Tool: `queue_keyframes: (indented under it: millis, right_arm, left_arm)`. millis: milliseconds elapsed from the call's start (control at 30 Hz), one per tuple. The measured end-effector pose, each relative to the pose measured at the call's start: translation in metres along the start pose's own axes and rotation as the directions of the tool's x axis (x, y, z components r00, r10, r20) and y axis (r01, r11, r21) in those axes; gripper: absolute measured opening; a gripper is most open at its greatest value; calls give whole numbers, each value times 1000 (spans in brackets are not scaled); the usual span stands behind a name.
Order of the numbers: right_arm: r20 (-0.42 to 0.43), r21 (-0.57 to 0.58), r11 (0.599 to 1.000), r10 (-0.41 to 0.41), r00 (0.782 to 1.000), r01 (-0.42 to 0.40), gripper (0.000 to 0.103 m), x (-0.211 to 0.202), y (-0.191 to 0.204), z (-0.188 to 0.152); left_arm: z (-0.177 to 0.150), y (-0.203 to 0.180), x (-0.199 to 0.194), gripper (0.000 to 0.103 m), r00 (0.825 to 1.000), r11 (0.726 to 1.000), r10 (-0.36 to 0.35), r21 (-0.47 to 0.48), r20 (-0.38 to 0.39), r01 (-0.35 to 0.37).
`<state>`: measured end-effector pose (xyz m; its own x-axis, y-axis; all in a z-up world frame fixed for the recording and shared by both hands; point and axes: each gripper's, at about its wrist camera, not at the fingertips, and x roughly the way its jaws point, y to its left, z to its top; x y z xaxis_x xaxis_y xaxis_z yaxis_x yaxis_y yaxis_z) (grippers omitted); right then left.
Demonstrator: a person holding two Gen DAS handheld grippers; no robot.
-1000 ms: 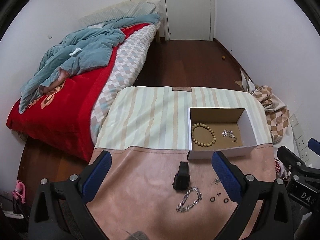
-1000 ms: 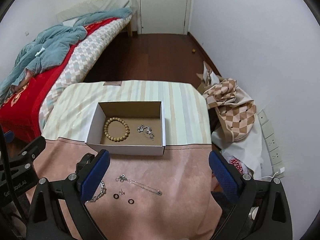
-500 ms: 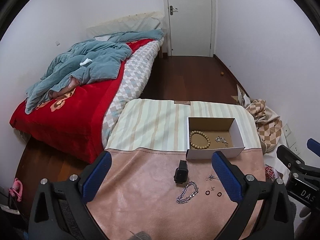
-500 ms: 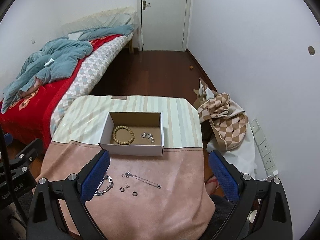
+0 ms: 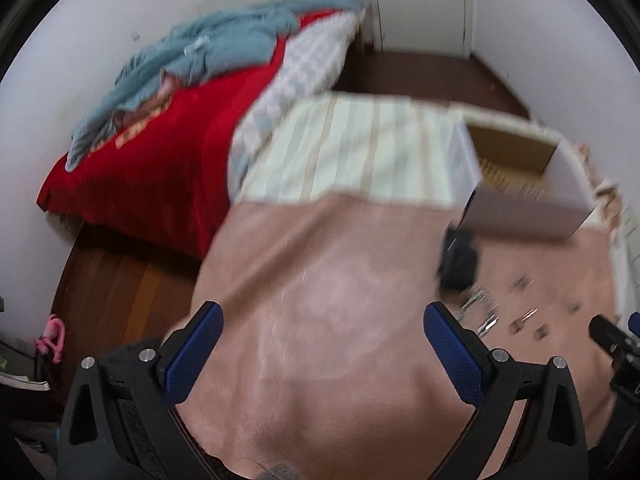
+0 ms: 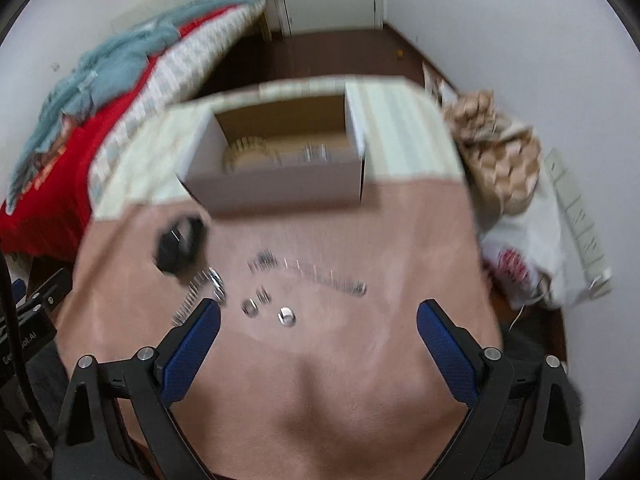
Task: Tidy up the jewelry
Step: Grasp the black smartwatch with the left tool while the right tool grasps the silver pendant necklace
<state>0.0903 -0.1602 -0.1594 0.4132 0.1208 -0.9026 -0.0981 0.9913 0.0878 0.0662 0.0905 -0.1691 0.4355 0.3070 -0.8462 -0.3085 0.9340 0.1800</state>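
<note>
Both tools hang spread and empty over the pink-covered table (image 6: 340, 392); the right tool (image 6: 318, 322) has just been narrowing slightly with nothing between its jaws, and the left tool (image 5: 324, 332) pinches nothing. Loose jewelry lies mid-table in front of the right tool: two small rings (image 6: 286, 316), a thin chain (image 6: 320, 276), a heavier link bracelet (image 6: 200, 288) and a black watch (image 6: 180, 246) toward the left edge. Behind them sits the cardboard box (image 6: 280, 192), beads already inside. Motion blur is heavy, so I would slow down, pick one ring, and center it between the fingers before closing.
</note>
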Motion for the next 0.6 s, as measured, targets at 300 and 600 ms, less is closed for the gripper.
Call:
queue_keyframes:
  millis: [300, 600]
  right_arm:
    - [-59, 66, 998, 9, 998, -5, 80, 55, -18, -18]
    - [-52, 95, 995, -20, 998, 25, 80, 59, -48, 7]
  left_arm:
    - [5, -31, 35, 102, 994, 995, -76, 63, -79, 81]
    - [33, -83, 59, 101, 968, 969, -203, 115, -145, 220]
